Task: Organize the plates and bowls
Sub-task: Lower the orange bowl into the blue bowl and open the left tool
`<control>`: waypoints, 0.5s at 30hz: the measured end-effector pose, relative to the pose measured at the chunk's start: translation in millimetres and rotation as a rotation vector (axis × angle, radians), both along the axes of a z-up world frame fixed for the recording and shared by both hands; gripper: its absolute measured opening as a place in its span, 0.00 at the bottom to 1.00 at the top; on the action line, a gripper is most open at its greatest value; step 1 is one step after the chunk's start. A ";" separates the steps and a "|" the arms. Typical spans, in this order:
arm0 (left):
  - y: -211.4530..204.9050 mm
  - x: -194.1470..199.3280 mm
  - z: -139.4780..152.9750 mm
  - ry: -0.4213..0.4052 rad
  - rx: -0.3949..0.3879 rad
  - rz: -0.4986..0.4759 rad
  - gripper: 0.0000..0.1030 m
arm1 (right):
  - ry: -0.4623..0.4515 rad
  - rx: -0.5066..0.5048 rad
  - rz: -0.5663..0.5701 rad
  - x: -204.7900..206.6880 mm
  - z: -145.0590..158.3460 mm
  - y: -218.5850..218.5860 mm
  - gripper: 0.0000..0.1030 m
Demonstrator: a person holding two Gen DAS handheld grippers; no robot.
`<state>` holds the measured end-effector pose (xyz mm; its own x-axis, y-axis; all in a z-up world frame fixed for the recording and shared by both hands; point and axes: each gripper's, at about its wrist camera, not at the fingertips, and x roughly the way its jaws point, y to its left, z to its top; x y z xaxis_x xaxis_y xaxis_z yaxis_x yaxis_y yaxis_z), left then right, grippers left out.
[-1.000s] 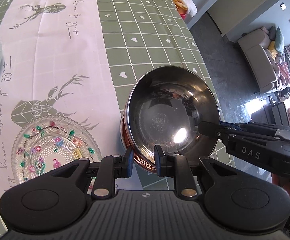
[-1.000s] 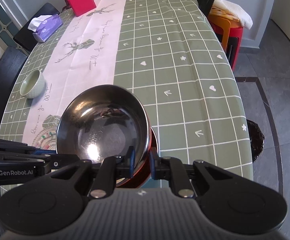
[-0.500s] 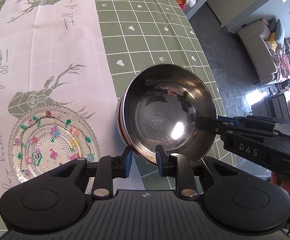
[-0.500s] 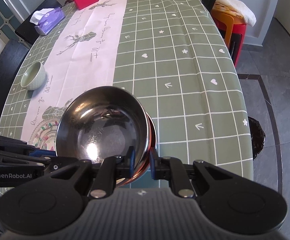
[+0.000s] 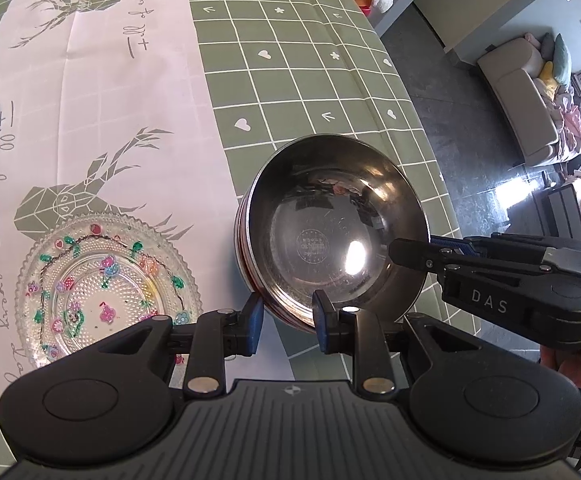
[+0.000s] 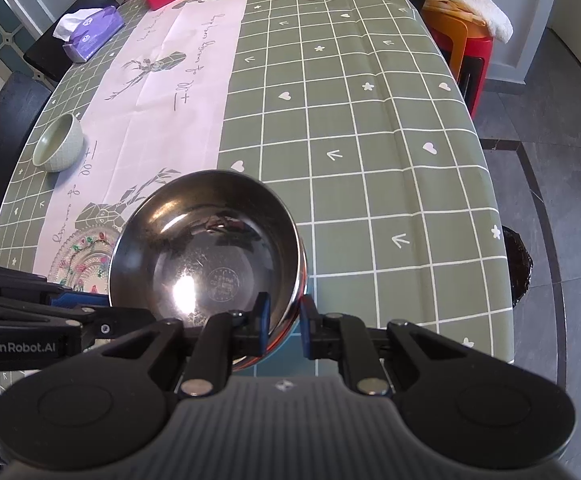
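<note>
Lighting: bright daylight, sharp focus throughout. Glare: white hotspot inside the steel bowl [image 5: 338, 236] just beyond the fingertips; sunlit floor patch far right of the fingers. Distortion: strong fisheye bending at edges, dark corners. Blur: none evident.

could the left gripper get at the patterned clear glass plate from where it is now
Probably yes. The left gripper, jaws apart around the steel bowl's rim, has the patterned clear glass plate lying just beside it on the tablecloth, nothing between them; it must clear the rim first.
</note>
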<state>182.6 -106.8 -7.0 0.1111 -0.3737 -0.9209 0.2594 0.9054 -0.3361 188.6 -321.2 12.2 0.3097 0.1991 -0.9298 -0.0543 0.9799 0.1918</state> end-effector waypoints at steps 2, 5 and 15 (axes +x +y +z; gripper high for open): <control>-1.2 -0.8 0.5 -0.007 0.005 -0.005 0.28 | -0.001 -0.002 0.002 -0.3 0.2 0.7 0.13; -2.2 -1.9 1.1 -0.019 0.012 -0.013 0.29 | -0.002 -0.001 0.005 -1.0 0.3 1.2 0.16; -5.0 -14.0 21.3 -0.200 0.075 -0.074 0.38 | -0.054 -0.020 0.029 -4.7 15.2 5.7 0.38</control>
